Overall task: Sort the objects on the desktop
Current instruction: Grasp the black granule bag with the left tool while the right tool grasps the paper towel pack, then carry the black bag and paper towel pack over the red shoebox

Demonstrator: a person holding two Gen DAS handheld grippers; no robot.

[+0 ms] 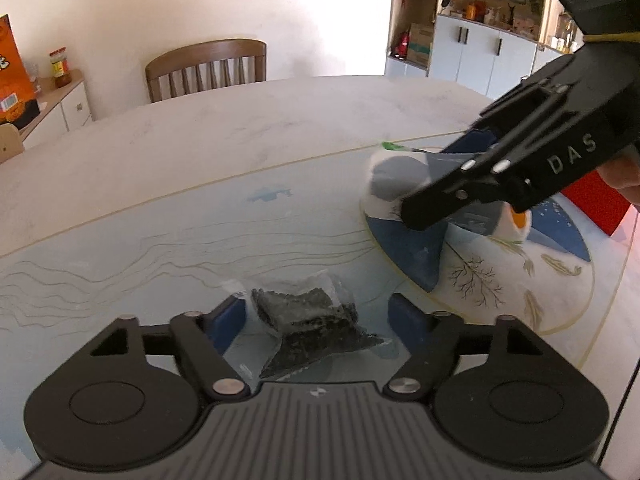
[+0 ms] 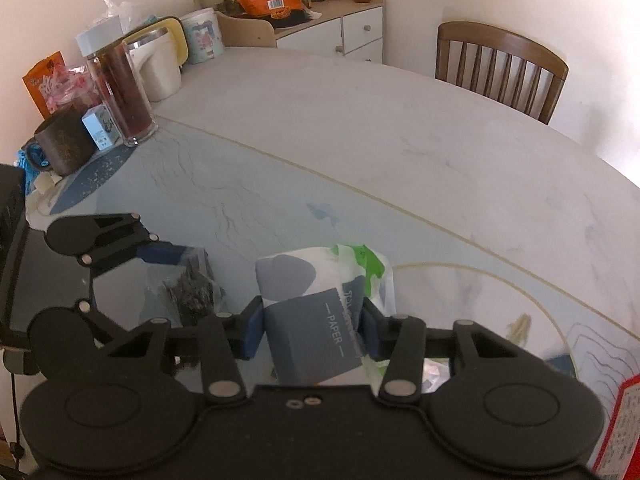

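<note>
A clear plastic bag of dark dried stuff lies on the table mat between the blue pads of my left gripper, which is open around it without touching. The bag also shows in the right wrist view next to the left gripper. My right gripper is shut on a grey, white and green tissue pack marked PAPER. In the left wrist view the right gripper holds the tissue pack just above the mat, to the right of the bag.
A patterned mat covers the near part of the white table. Jars, a dark mug, cups and snack bags crowd the table's left end. A wooden chair stands behind. A red box lies at the right edge.
</note>
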